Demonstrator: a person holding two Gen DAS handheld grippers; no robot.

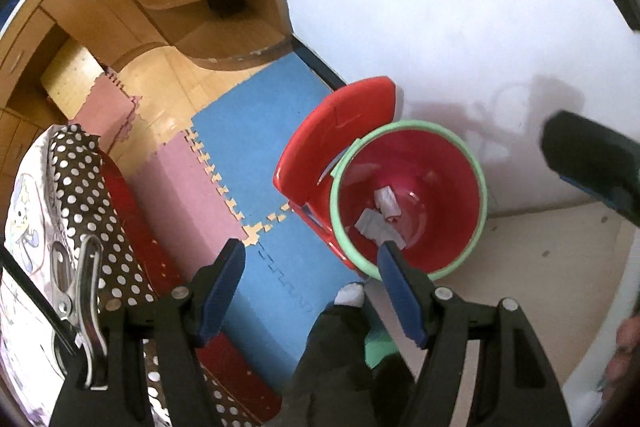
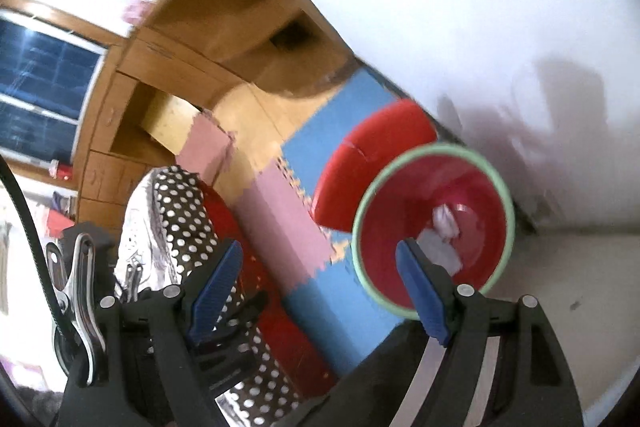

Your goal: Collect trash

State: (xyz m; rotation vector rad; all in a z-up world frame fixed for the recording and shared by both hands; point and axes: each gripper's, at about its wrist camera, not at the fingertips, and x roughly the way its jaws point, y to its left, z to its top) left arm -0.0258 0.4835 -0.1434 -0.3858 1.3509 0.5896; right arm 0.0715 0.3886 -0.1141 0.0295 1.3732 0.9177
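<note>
Lying crumpled in the red bin, paper scraps are seen below the left claw and right claw, both held open and empty.

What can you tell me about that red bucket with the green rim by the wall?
The red bucket looks like glossy plastic, round, with a pale green rim. It stands upright and open on the floor near the white wall, beside a red plastic piece that may be a lid; contact is unclear. Inside lie a few crumpled white paper scraps. Neither pair of fingers touches it.
</note>
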